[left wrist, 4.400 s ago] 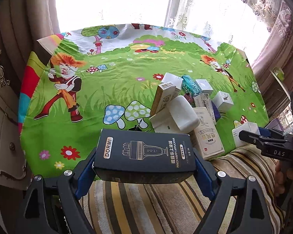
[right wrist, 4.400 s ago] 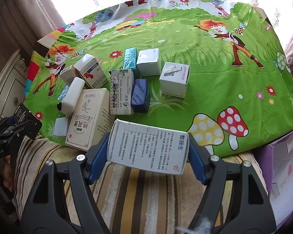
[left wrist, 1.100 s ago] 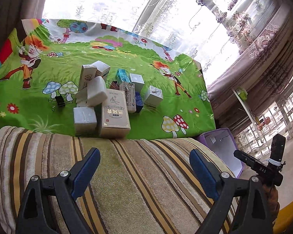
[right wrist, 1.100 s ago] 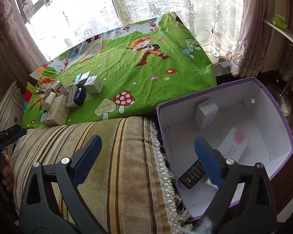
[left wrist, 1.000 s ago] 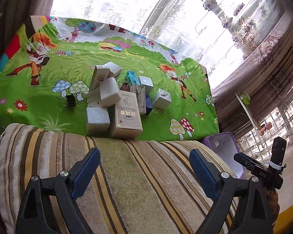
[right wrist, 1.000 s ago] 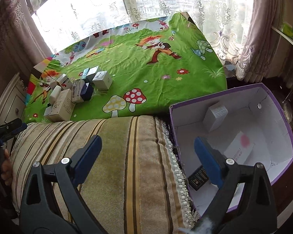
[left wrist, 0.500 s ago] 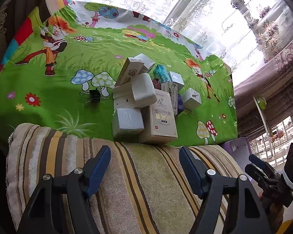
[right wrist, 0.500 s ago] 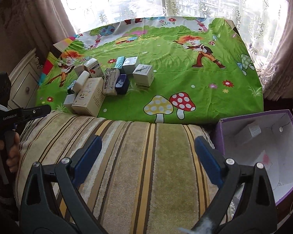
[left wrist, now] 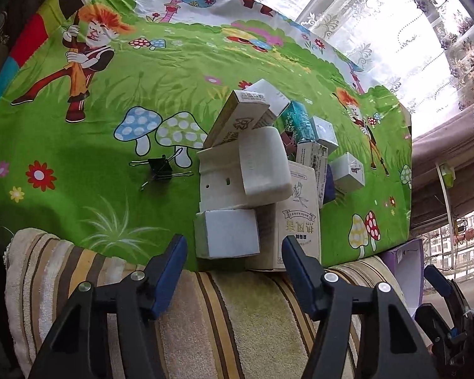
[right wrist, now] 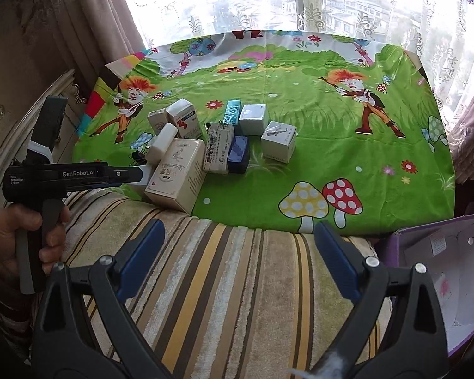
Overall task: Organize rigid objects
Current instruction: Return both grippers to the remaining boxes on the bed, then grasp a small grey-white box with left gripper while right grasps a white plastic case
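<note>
A pile of small cartons lies on the green cartoon cloth [left wrist: 79, 145]. Nearest the cushion is a small white box [left wrist: 227, 237], next to a tall beige box [left wrist: 300, 221] and under a white rounded case [left wrist: 262, 164]. My left gripper [left wrist: 233, 246] is closing, its blue pads on either side of the small white box without touching it. From the right wrist view the left gripper [right wrist: 136, 173] reaches the pile's near corner beside the beige box [right wrist: 177, 173]. My right gripper [right wrist: 239, 225] hangs open and empty over the striped cushion [right wrist: 237, 284].
A purple open box [right wrist: 442, 252] holding a few cartons stands at the right, below the table edge. A black binder clip [left wrist: 159, 170] lies left of the pile. A white cube box [right wrist: 278, 140] and a blue box [right wrist: 238, 158] sit further back. Curtains ring the table.
Both grippers let go of the boxes they held earlier. The left one has moved forward and down to the pile with its jaws narrowing. The right has swung from the purple box toward the table.
</note>
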Available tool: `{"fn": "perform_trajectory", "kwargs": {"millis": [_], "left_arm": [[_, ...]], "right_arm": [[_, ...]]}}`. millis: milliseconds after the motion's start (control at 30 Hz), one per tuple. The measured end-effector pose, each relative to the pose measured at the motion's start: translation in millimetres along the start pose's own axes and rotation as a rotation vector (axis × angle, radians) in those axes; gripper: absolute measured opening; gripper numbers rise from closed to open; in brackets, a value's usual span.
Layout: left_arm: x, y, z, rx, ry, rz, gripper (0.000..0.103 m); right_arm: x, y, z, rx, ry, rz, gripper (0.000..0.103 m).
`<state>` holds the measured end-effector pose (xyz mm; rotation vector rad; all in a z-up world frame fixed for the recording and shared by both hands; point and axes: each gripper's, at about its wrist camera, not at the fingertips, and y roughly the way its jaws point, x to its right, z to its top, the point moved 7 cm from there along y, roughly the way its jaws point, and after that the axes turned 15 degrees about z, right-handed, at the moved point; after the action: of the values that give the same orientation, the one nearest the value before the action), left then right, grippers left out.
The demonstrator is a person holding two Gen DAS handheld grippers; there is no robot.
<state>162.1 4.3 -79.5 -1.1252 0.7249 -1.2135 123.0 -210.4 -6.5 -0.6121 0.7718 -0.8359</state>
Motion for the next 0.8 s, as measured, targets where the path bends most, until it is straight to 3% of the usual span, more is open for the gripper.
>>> {"fn": "perform_trajectory", "kwargs": {"millis": [233, 633, 800], "left_arm": [[0.7, 10.2, 5.3, -0.016, 0.004, 0.033, 0.063], [-2.9, 16.9, 7.2, -0.028, -0.01, 0.025, 0.063], [-0.3, 18.9, 6.9, -0.022, 0.016, 0.068, 0.063]], "right_arm": [[-3.0, 12.3, 8.3, -0.017, -0.007, 0.003, 0.097], [-7.2, 33.0, 9.9, -0.055, -0.009, 0.011, 0.097], [-9.4, 42.1, 13.7, -0.068, -0.013, 0.009, 0.097]]}}
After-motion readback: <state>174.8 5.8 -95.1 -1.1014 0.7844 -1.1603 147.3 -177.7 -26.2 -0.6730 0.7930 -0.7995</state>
